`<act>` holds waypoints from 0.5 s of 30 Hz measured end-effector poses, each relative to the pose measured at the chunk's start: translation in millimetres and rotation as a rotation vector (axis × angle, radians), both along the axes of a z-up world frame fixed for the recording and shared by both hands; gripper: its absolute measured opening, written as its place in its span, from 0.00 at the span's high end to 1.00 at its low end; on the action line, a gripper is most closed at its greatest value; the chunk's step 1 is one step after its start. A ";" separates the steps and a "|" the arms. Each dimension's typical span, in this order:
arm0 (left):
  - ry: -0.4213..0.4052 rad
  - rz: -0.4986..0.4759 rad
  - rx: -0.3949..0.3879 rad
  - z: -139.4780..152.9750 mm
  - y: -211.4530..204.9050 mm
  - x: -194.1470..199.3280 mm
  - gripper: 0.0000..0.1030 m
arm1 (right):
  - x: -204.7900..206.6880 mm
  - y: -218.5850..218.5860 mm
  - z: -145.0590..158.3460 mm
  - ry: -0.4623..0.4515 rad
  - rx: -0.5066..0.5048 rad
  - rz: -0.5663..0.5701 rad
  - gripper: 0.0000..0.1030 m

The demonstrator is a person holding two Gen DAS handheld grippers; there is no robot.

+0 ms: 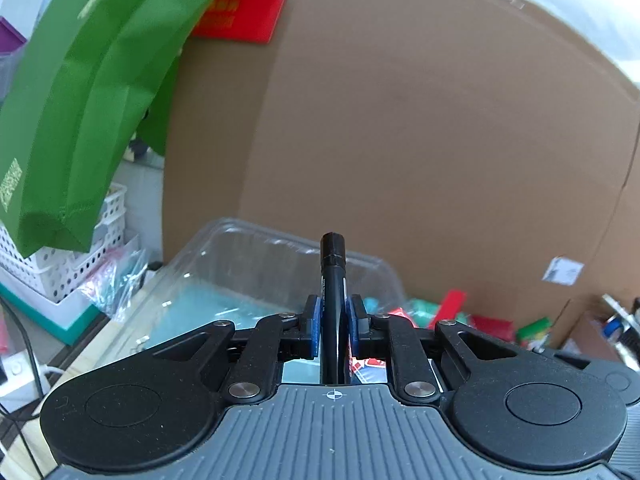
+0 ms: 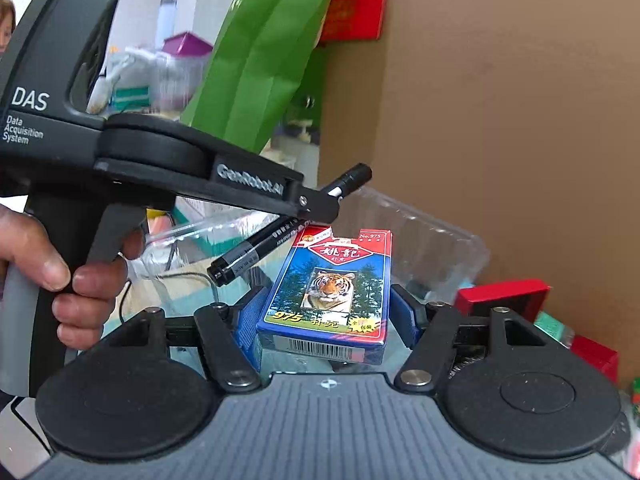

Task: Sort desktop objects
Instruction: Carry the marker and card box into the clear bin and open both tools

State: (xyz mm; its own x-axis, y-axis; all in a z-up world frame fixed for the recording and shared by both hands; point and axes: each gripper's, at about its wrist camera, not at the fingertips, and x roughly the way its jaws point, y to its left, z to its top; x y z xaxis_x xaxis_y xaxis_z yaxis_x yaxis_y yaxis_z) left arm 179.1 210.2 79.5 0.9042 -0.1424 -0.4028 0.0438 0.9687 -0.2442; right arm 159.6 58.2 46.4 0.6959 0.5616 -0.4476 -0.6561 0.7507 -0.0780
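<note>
Grippers fill the lower half of both views, and we see each one holding something. Our left gripper (image 1: pixel 333 320) pinches a black cylindrical marker pen (image 1: pixel 333 280) between its blue pads (image 1: pixel 313 326); in the left wrist view the pen runs up the centre of the frame, its capped end pointing away from us. In the right wrist view the same left gripper (image 2: pixel 320 206) reaches in from the left edge, held by a bare hand (image 2: pixel 60 276) around its grey grip, and the marker pen (image 2: pixel 280 232) slants from lower left to upper right through its tips.

Our right gripper (image 2: pixel 328 312) clamps a blue cardboard box of playing cards with a tiger picture (image 2: pixel 332 292) between its blue pads (image 2: pixel 250 320), the box lying flat with its barcode end toward the camera, low in the centre of the frame.

Behind both held things sits a clear plastic tray (image 2: pixel 440 240), also visible at centre left of the left wrist view (image 1: pixel 240 260). A large brown cardboard box (image 1: pixel 420 140) fills the right and centre background, with a green paper bag (image 1: pixel 80 100) at upper left and small red and green boxes (image 1: pixel 452 304) scattered at the cardboard's foot.
</note>
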 end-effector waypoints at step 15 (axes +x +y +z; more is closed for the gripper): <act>0.040 0.001 0.033 -29.0 13.2 16.4 0.20 | 26.2 33.4 -28.4 0.061 -0.094 0.014 0.37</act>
